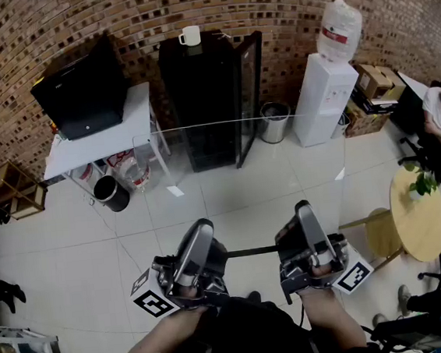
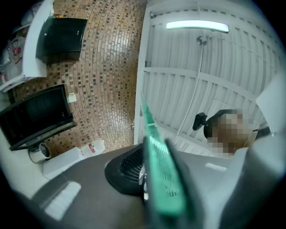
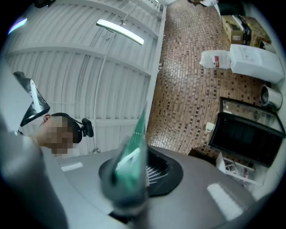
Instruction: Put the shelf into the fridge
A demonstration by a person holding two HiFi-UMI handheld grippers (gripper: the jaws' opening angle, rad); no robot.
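A clear glass shelf (image 1: 243, 169) is held out flat in front of me, its near edge with a dark strip (image 1: 252, 251) between the two grippers. My left gripper (image 1: 201, 235) and right gripper (image 1: 303, 216) are each shut on that near edge. In the left gripper view the green glass edge (image 2: 156, 152) runs up from between the jaws; the right gripper view shows the same edge (image 3: 134, 147). The black fridge (image 1: 197, 104) stands against the brick wall beyond the shelf, its door (image 1: 247, 91) swung open to the right.
A white mug (image 1: 190, 35) sits on the fridge. Left of it stands a white table (image 1: 84, 147) with a black monitor (image 1: 82, 92), a bin (image 1: 111, 193) beneath. To the right are a metal bin (image 1: 275, 119), a water dispenser (image 1: 325, 94), a round wooden table (image 1: 421, 217) and a seated person (image 1: 440, 117).
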